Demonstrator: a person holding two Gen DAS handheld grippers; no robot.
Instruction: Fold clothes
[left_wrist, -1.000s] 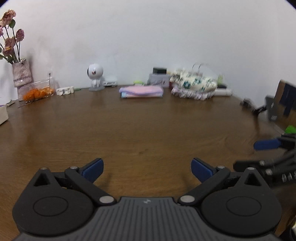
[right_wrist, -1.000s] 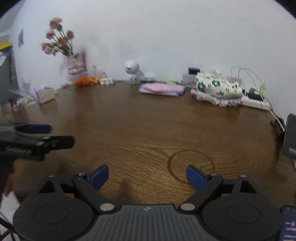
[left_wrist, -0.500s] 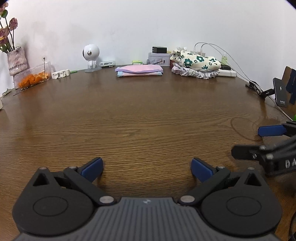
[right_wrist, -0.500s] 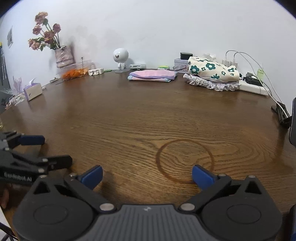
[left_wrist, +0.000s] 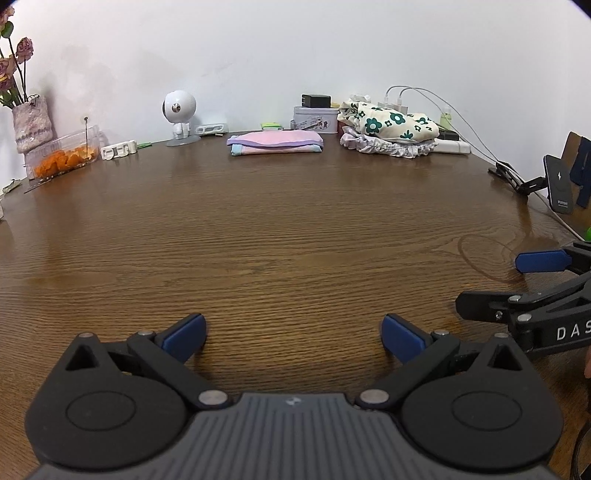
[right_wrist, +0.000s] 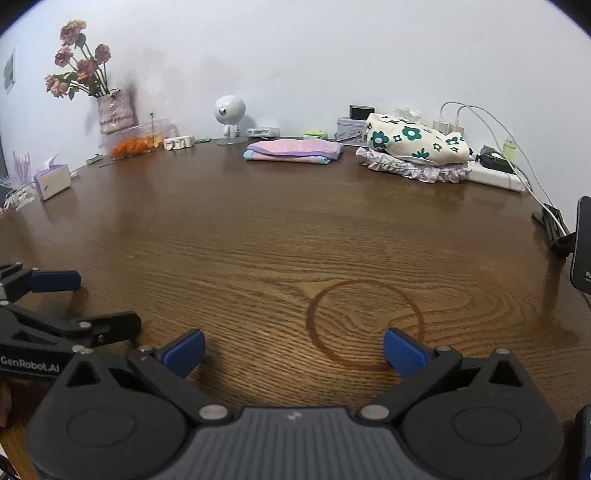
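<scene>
Now both the left hand-held gripper (left_wrist: 293, 334) and the right hand-held gripper (right_wrist: 294, 349) are hovering released and empty over the table (left_wrist: 295, 240), while the floral clothes pile (right_wrist: 417, 147) is lying far ahead, nearer the right one.

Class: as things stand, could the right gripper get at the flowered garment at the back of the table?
Probably yes: the right gripper is open and empty, with bare table up to the flowered garment.
</scene>
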